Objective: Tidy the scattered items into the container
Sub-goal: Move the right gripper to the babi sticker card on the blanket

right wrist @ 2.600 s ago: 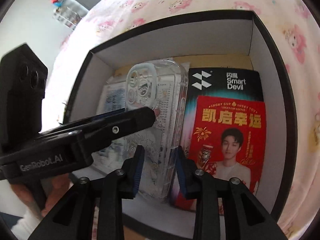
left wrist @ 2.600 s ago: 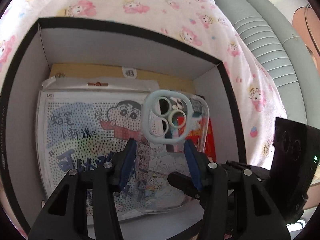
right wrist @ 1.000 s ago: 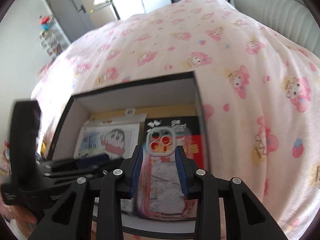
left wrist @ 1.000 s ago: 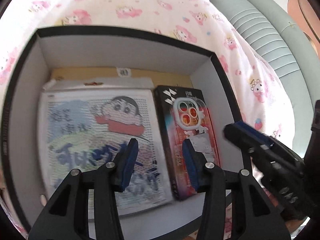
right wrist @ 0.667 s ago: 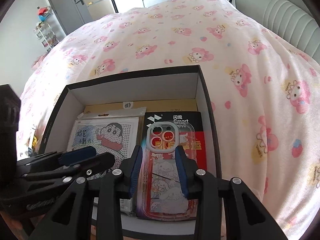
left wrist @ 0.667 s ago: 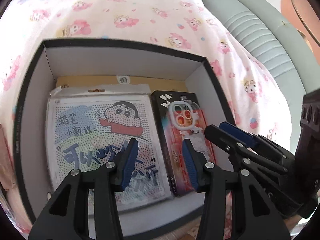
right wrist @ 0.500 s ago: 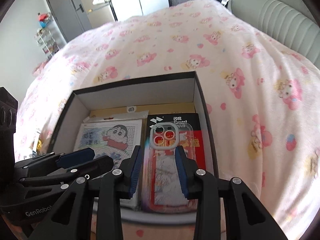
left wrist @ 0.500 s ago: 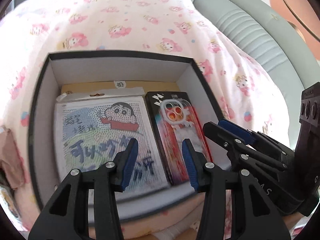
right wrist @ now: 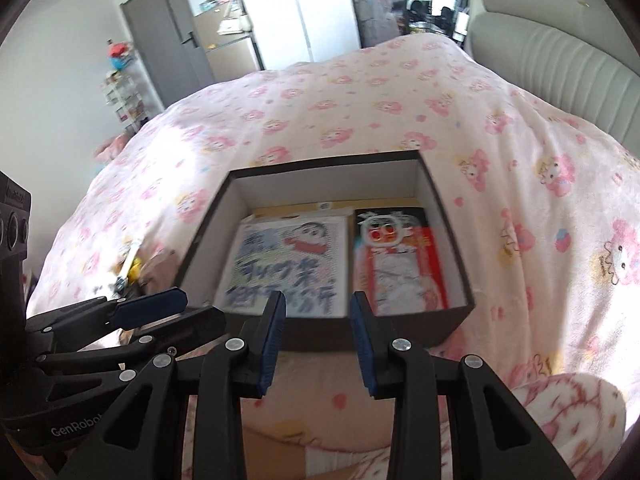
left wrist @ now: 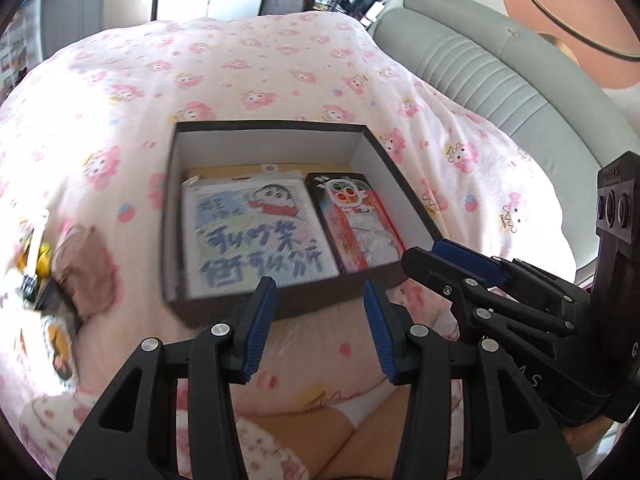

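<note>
Clear phone case (left wrist: 362, 224) and cartoon packet (left wrist: 256, 236) lie packed in box (left wrist: 276, 128). Brown pouch (left wrist: 86, 268) and yellow item (left wrist: 38, 256) are left on bed. Left tool (left wrist: 316, 320) and right tool (right wrist: 316, 336) are held apart, empty.

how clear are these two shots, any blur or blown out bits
Left wrist view: fisheye bends the edges; the cartoon packet in the box is motion-smeared, and the small items at far left are smeared too. Right wrist view: same smear on the phone case; the bright doorway behind the quilt is washed out.
</note>
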A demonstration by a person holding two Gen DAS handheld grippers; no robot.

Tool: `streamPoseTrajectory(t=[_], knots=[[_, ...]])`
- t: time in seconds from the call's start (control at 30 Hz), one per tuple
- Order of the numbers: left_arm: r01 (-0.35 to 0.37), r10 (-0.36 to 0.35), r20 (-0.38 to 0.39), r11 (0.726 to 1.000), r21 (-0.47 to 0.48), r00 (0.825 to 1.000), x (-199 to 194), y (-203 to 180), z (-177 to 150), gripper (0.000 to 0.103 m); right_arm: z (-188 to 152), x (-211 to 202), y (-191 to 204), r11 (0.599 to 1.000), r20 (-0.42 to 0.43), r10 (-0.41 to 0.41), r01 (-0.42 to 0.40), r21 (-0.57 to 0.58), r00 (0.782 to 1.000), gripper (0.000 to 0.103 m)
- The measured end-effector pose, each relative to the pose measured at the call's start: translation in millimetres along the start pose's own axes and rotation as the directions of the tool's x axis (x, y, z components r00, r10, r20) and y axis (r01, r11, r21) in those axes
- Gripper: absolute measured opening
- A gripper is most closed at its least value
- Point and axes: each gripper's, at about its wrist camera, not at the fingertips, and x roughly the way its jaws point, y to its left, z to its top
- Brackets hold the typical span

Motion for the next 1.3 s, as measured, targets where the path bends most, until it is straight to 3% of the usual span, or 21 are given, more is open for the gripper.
streamPoseTrajectory(t=[0.27, 0.47, 0.57, 0.7, 0.73, 0.8, 0.93, 1.0, 1.13, 1.17, 1.23, 1.3], knots=[[-0.057, 0.060, 0.020, 0.992, -0.111, 0.998, -43, 62, -30, 0.045, -13, 10, 70, 0.988, -0.058, 0.109, -0.115, -0.107, 0.992, 0.030], [-0.131, 0.148, 0.050, 0.958, -0.253, 0.988, -79, 135, -53, 0.045, -13, 37, 152, 0.952, -0.123, 0.197, -0.220, -0.215, 0.973, 0.030], [-0.160, 0.187, 0.052, 0.930, -0.330, 0.981, -95, 178, -67, 0.046, -15, 57, 196, 0.920, -0.173, 0.257, -0.296, -0.257, 0.951, 0.030], [-0.194, 0.238, 0.052, 0.885, -0.423, 0.970, -103, 229, -84, 0.053, -20, 91, 235, 0.869, -0.285, 0.356, -0.428, -0.249, 0.890, 0.030], [-0.215, 0.260, 0.041, 0.866, -0.451, 0.965, -102, 245, -90, 0.053, -22, 103, 241, 0.866, -0.317, 0.362, -0.442, -0.234, 0.877, 0.030], [-0.225, 0.270, 0.018, 0.836, -0.500, 0.963, -98, 271, -102, 0.053, -25, 122, 247, 0.872, -0.349, 0.348, -0.437, -0.220, 0.870, 0.030], [-0.232, 0.253, -0.051, 0.765, -0.601, 0.966, -75, 323, -133, 0.053, -38, 169, 251, 0.887, -0.460, 0.287, -0.414, -0.202, 0.840, 0.030], [-0.184, 0.196, -0.055, 0.731, -0.657, 0.979, -62, 346, -147, 0.053, -45, 188, 250, 0.888, -0.511, 0.273, -0.418, -0.191, 0.815, 0.030], [-0.140, 0.125, -0.074, 0.687, -0.713, 0.989, -41, 371, -160, 0.053, -51, 216, 256, 0.889, -0.570, 0.240, -0.413, -0.195, 0.786, 0.030], [-0.112, 0.091, -0.068, 0.685, -0.720, 0.994, -37, 371, -161, 0.053, -50, 221, 258, 0.891, -0.577, 0.232, -0.409, -0.198, 0.783, 0.030], [-0.057, 0.027, -0.053, 0.689, -0.723, 0.998, -29, 369, -164, 0.053, -44, 224, 264, 0.888, -0.553, 0.220, -0.400, -0.228, 0.804, 0.030], [-0.048, 0.010, -0.057, 0.703, -0.709, 0.998, -23, 365, -164, 0.052, -37, 224, 272, 0.876, -0.524, 0.227, -0.407, -0.259, 0.821, 0.031]])
